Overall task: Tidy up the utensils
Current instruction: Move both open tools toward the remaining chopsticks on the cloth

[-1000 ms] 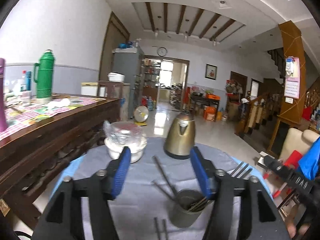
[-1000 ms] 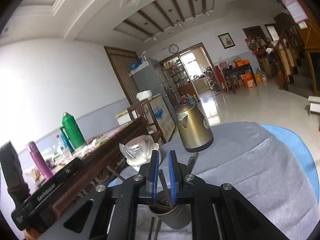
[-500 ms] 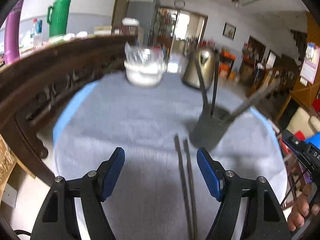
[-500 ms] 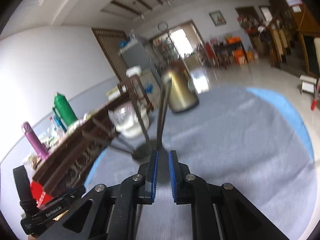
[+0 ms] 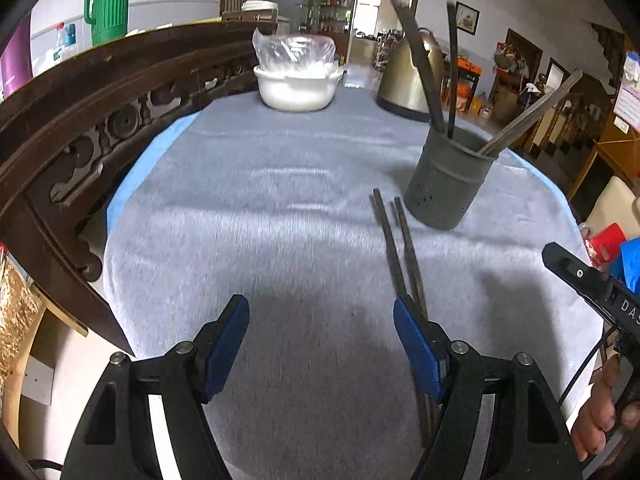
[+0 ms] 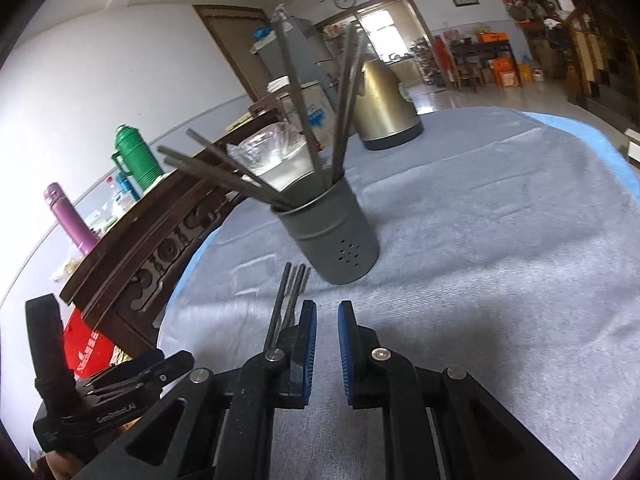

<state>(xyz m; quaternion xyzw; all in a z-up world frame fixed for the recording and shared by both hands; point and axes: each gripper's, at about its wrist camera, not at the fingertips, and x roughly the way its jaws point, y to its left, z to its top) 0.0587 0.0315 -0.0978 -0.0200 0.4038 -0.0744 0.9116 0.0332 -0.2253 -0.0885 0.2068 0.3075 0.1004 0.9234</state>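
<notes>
A dark grey metal utensil cup (image 5: pixel 448 184) stands on the grey tablecloth (image 5: pixel 280 208) and holds several dark chopsticks; it also shows in the right wrist view (image 6: pixel 332 236). Two loose chopsticks (image 5: pixel 396 248) lie flat on the cloth in front of the cup, running toward me; they also show in the right wrist view (image 6: pixel 290 292). My left gripper (image 5: pixel 320 344) is open and empty, low over the cloth, with its right finger beside the loose chopsticks. My right gripper (image 6: pixel 326 352) is nearly shut with a narrow gap, empty, just right of the chopsticks.
A white bowl covered with plastic (image 5: pixel 298 80) and a gold kettle (image 5: pixel 412 76) stand at the far side of the table. A dark carved wooden sideboard (image 5: pixel 80 120) runs along the left, with a green thermos (image 5: pixel 106 4) on it. The right hand-held unit (image 5: pixel 592 296) shows at right.
Both grippers have pulled back from above the cup and dropped low toward the near table edge. The left stays open. The right jaws have parted slightly.
</notes>
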